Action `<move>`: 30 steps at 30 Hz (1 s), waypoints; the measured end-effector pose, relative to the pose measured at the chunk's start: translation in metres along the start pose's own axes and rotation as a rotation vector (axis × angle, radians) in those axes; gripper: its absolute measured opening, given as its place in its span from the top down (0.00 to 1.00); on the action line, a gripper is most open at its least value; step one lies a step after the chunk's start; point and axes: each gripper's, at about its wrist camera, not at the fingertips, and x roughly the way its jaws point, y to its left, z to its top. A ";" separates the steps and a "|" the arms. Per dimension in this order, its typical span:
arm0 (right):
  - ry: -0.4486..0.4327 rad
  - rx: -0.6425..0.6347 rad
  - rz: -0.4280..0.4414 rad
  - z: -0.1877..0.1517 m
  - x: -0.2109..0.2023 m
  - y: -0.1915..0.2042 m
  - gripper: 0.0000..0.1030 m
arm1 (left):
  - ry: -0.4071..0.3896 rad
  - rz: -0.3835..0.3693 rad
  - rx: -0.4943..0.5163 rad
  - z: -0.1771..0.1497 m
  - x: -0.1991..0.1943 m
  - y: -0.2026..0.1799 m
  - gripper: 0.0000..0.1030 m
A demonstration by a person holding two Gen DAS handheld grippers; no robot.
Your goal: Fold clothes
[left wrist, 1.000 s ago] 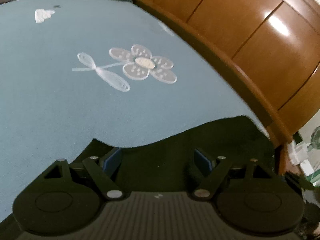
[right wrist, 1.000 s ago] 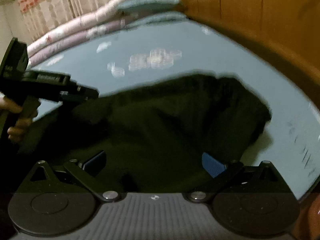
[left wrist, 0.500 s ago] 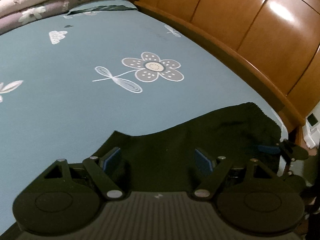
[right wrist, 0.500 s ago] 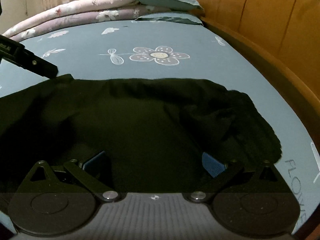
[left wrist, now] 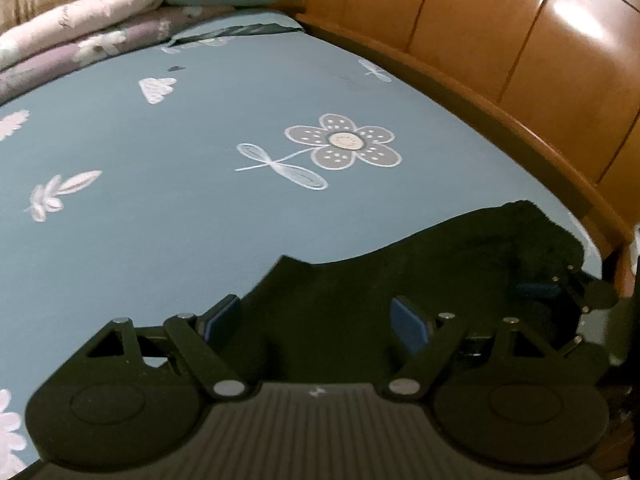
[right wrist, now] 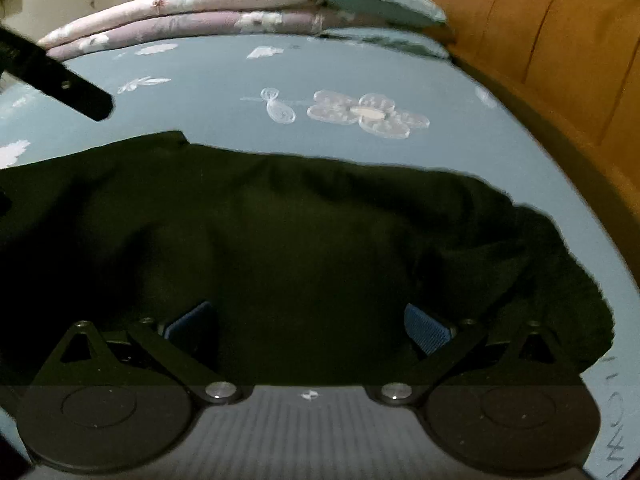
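Note:
A black garment (right wrist: 304, 248) lies spread on the blue flowered bedsheet (right wrist: 224, 92); it also shows in the left wrist view (left wrist: 400, 276). My left gripper (left wrist: 318, 320) is open, hovering over the garment's left part, blue pads apart. My right gripper (right wrist: 308, 324) is open above the garment's near edge. The left gripper's finger (right wrist: 76, 92) shows at the upper left of the right wrist view. The right gripper (left wrist: 560, 292) shows at the right of the left wrist view, over the garment's bunched right end.
A wooden headboard (left wrist: 520, 48) runs along the right of the bed. Folded quilts (right wrist: 208, 12) and blue pillows (right wrist: 380, 4) are stacked at the far end. The sheet (left wrist: 160, 184) has a flower print (left wrist: 344, 146).
The garment came down and now lies flat on the sheet. Both grippers pulled back and rose slightly; the left gripper's finger has lifted off the garment's corner.

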 end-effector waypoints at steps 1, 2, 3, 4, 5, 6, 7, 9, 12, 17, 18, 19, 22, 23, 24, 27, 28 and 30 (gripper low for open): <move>0.013 -0.022 0.007 0.000 0.000 0.000 0.00 | -0.003 0.009 -0.002 -0.001 -0.004 0.002 0.20; 0.026 -0.051 0.014 0.001 -0.001 0.001 0.00 | -0.007 0.018 -0.004 -0.002 -0.007 0.003 0.20; 0.040 -0.081 0.022 0.002 -0.003 0.001 0.00 | -0.010 0.028 -0.006 -0.003 -0.011 0.005 0.20; 0.047 -0.093 0.023 0.002 -0.008 0.001 0.00 | -0.013 0.035 -0.004 -0.004 -0.014 0.006 0.20; 0.052 -0.100 0.022 0.001 -0.013 0.001 0.00 | -0.016 0.042 -0.001 -0.006 -0.017 0.007 0.20; 0.057 -0.108 0.020 0.000 -0.018 0.001 0.00 | -0.019 0.049 0.001 -0.007 -0.020 0.008 0.20; 0.041 -0.121 0.017 0.000 -0.025 0.001 0.00 | -0.022 0.056 0.003 -0.008 -0.024 0.009 0.19; 0.016 -0.141 0.042 0.000 -0.036 0.005 0.00 | -0.022 0.067 0.000 -0.009 -0.027 0.011 0.18; 0.037 -0.170 0.119 -0.008 -0.037 0.019 0.00 | -0.017 0.064 -0.010 -0.011 -0.028 0.013 0.18; 0.019 -0.227 0.143 -0.031 -0.038 0.036 0.00 | -0.012 0.065 -0.005 -0.011 -0.029 0.013 0.18; 0.017 -0.222 0.151 -0.028 -0.040 0.036 0.00 | -0.012 0.068 -0.008 -0.011 -0.030 0.015 0.18; 0.015 -0.216 0.159 -0.025 -0.043 0.037 0.00 | -0.015 0.069 -0.017 -0.011 -0.031 0.017 0.18; 0.009 -0.200 0.182 -0.017 -0.050 0.039 0.00 | -0.020 0.069 -0.045 -0.012 -0.032 0.024 0.18; 0.009 -0.212 0.203 -0.014 -0.048 0.046 0.00 | -0.020 0.069 -0.053 -0.013 -0.032 0.025 0.18; 0.009 -0.229 0.227 -0.012 -0.045 0.054 0.00 | -0.020 0.069 -0.054 -0.015 -0.032 0.026 0.18; 0.019 -0.275 0.256 -0.018 -0.040 0.074 0.00 | -0.020 0.066 -0.059 -0.022 -0.034 0.030 0.18; 0.024 -0.289 0.256 -0.023 -0.039 0.079 0.00 | -0.018 0.068 -0.064 -0.024 -0.036 0.032 0.18; 0.034 -0.316 0.257 -0.032 -0.038 0.089 0.00 | -0.012 0.076 -0.072 -0.028 -0.038 0.038 0.18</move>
